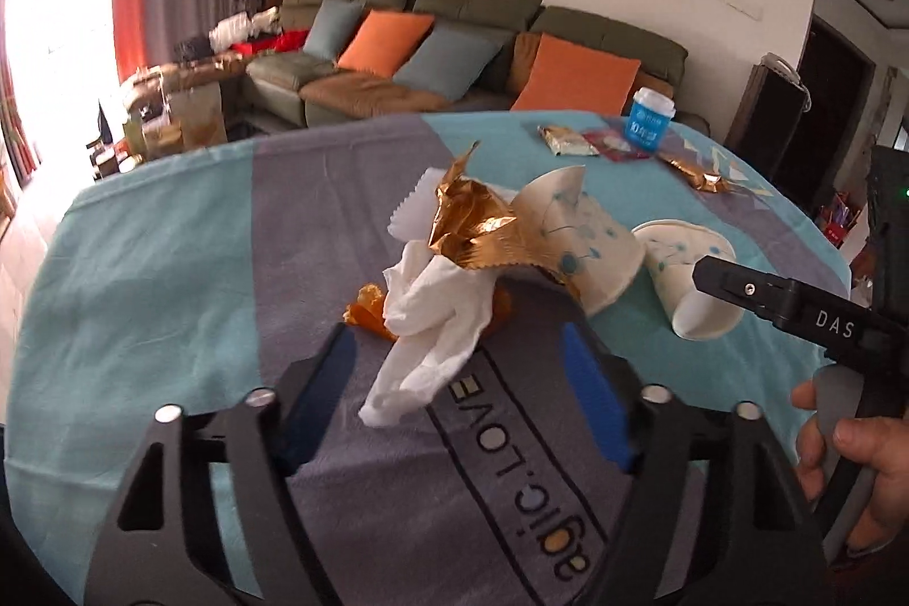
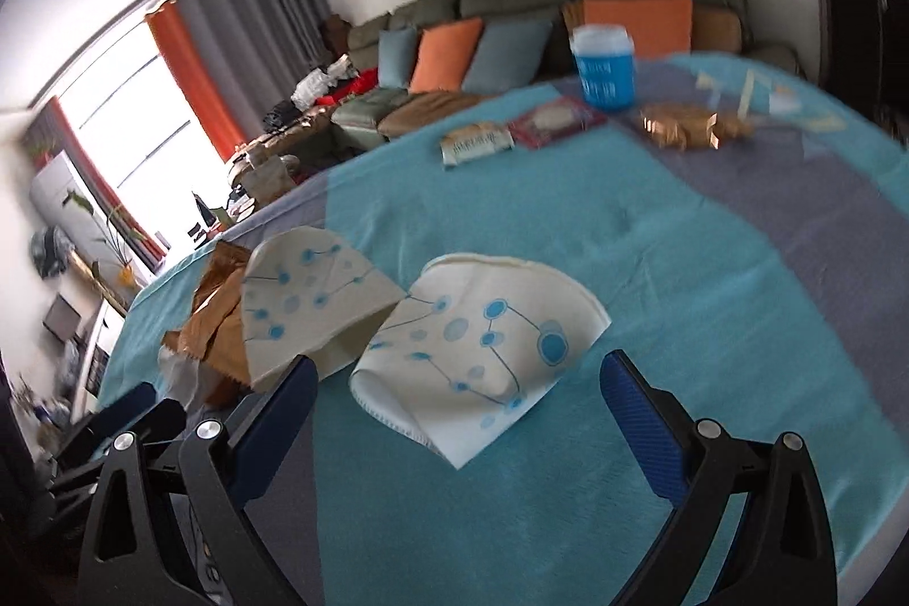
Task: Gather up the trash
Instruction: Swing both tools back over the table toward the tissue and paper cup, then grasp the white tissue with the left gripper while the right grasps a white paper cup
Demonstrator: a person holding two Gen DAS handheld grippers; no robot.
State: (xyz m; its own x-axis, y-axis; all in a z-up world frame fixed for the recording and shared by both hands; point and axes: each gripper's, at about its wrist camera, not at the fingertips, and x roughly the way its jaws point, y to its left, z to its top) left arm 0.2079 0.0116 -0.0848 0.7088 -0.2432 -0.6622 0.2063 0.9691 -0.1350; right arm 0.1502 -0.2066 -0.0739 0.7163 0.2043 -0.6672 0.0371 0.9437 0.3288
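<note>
Desk [image 1: 170,237] litter sits heaped together; I hold left tongs [image 1: 454,356] open around the tissue [image 1: 432,322], right tongs [image 2: 454,379] open around a cup [image 2: 483,350], ready to grab

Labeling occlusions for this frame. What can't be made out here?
- Left wrist view: orange wrapper is mostly hidden under the tissue.
- Left wrist view: right gripper shows one finger only; its opening is unreadable there.
- Right wrist view: blue tub, its print and the far packets are motion-blurred.
- Right wrist view: gold wrapper is partly behind a crushed cup.
- No trash bin in either view.
</note>
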